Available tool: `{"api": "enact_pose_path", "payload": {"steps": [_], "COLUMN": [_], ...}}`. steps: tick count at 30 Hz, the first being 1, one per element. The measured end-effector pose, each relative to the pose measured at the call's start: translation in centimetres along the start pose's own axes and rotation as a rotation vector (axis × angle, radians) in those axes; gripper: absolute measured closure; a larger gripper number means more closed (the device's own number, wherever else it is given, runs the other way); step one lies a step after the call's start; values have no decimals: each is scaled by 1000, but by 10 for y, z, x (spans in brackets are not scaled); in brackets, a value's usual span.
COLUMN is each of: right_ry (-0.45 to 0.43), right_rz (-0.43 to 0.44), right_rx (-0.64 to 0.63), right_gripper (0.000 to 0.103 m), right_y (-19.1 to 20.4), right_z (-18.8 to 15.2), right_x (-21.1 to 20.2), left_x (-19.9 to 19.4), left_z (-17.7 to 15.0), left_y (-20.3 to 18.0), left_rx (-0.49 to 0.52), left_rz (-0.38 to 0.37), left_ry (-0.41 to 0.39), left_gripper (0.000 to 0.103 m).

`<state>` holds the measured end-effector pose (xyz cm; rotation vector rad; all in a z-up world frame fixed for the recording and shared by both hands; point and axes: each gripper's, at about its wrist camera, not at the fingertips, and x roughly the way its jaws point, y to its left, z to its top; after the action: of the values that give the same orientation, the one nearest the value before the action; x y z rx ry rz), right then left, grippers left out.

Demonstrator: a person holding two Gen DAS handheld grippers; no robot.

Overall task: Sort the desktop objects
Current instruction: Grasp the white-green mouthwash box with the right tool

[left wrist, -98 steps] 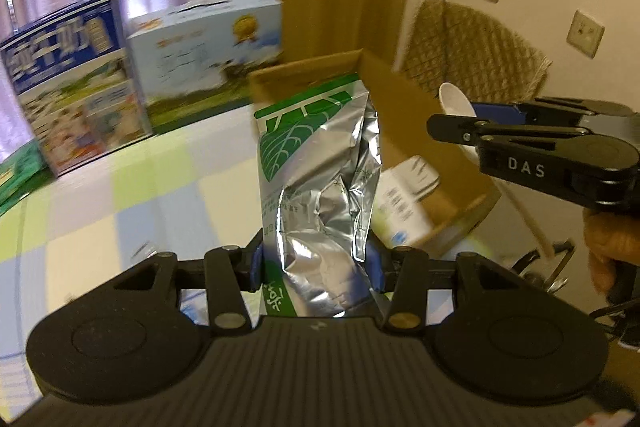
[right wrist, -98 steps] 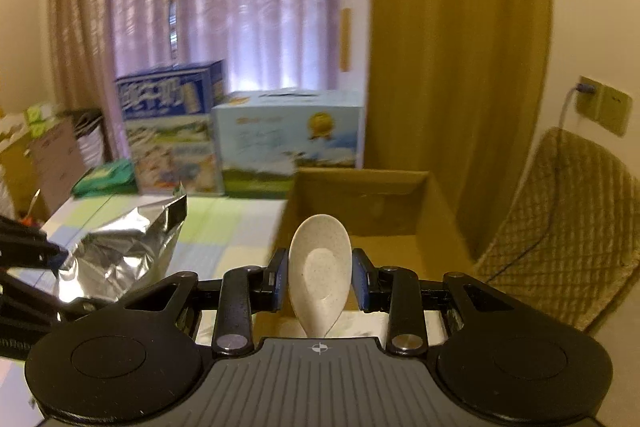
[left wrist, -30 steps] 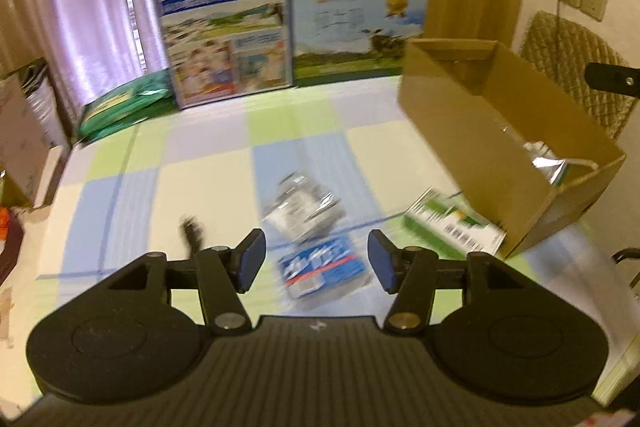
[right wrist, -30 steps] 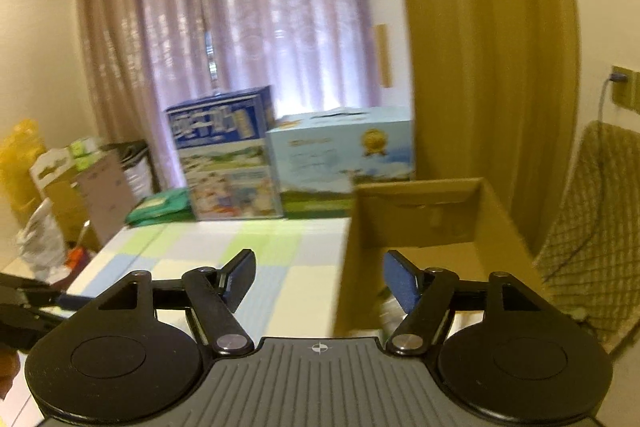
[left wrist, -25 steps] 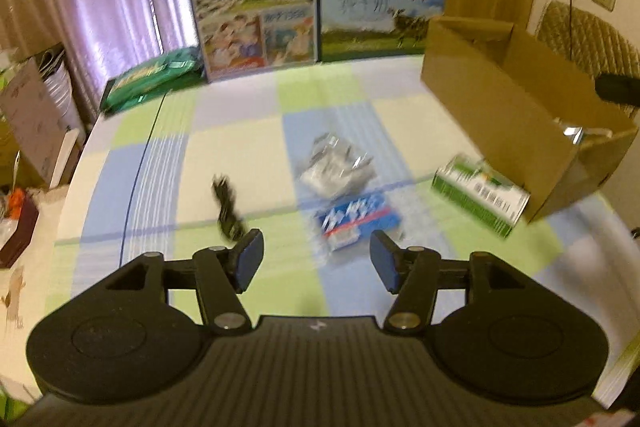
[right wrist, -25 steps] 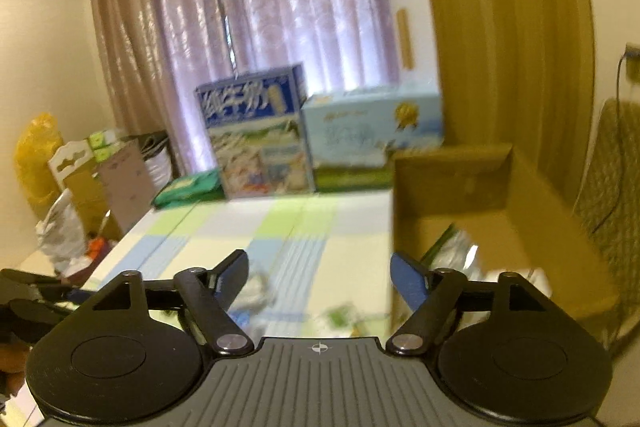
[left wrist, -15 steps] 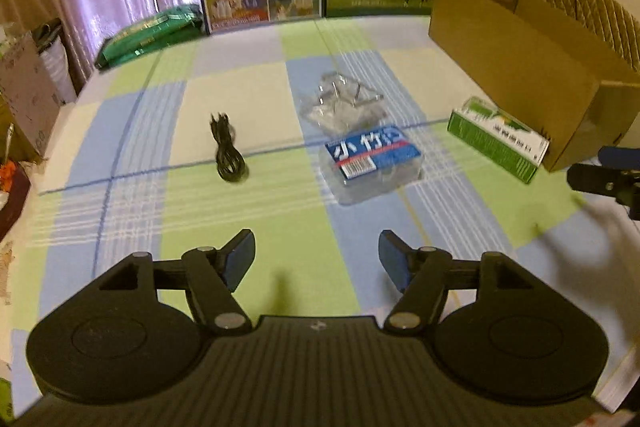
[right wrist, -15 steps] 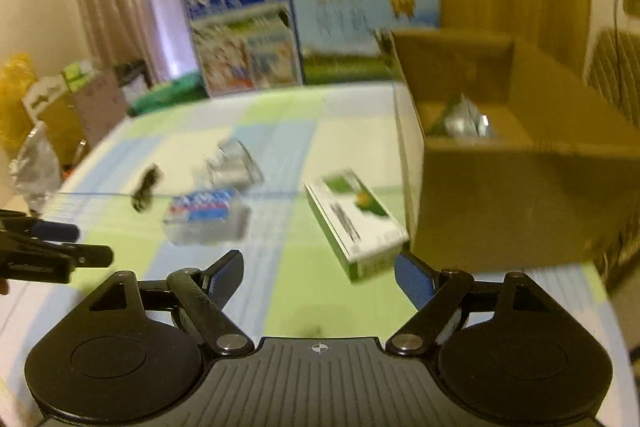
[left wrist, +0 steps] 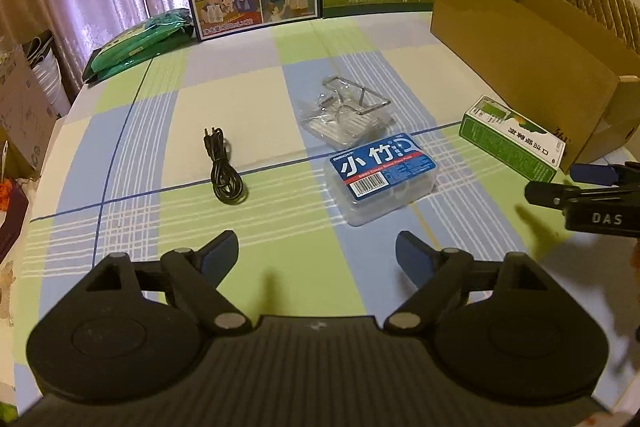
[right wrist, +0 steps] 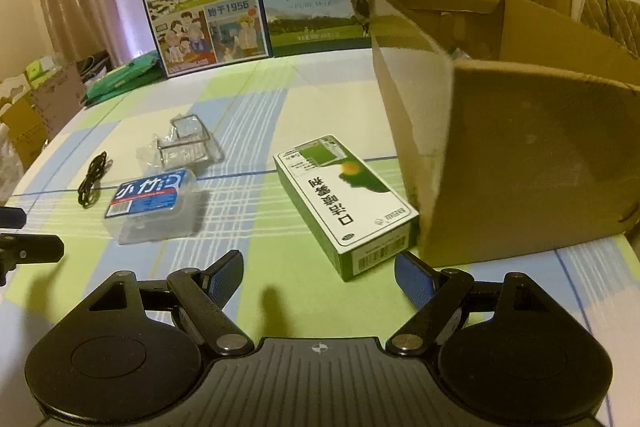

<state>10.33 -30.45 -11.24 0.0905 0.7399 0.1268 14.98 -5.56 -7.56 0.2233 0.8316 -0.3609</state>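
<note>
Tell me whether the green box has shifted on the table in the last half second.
No. The green box lies beside the cardboard box corner as before; only the cameras moved.

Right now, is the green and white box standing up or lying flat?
Lying flat. The green and white box rests on its broad face on the checked tablecloth, beside the cardboard box.
</note>
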Motion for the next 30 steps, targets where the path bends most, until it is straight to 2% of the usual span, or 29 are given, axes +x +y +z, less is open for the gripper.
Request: {"api": "enact_pose_path", "payload": {"steps": [6, 12, 19, 23, 30], "right_ry": [12, 18, -7, 1, 9], "right_rz": [5, 129, 19, -6, 31], "right_rx": [11, -32, -47, -39, -22], "right_gripper": [23, 22, 22, 22, 18], "right_y": [4, 18, 17, 16, 14], "right_z": [-1, 0, 2, 3, 2], "right_x": [12, 12, 11, 14, 16], "left_x": [2, 3, 5, 6, 8], "left_z": [1, 2, 2, 1, 0], "left_y": [-3, -3, -2, -4, -5], "left_rx": [17, 15, 0, 4, 6], "left_rz": [7, 8, 9, 5, 2], "left_ry": [6, -2, 11, 14, 20], "left_gripper": [18, 18, 18, 18, 18]}}
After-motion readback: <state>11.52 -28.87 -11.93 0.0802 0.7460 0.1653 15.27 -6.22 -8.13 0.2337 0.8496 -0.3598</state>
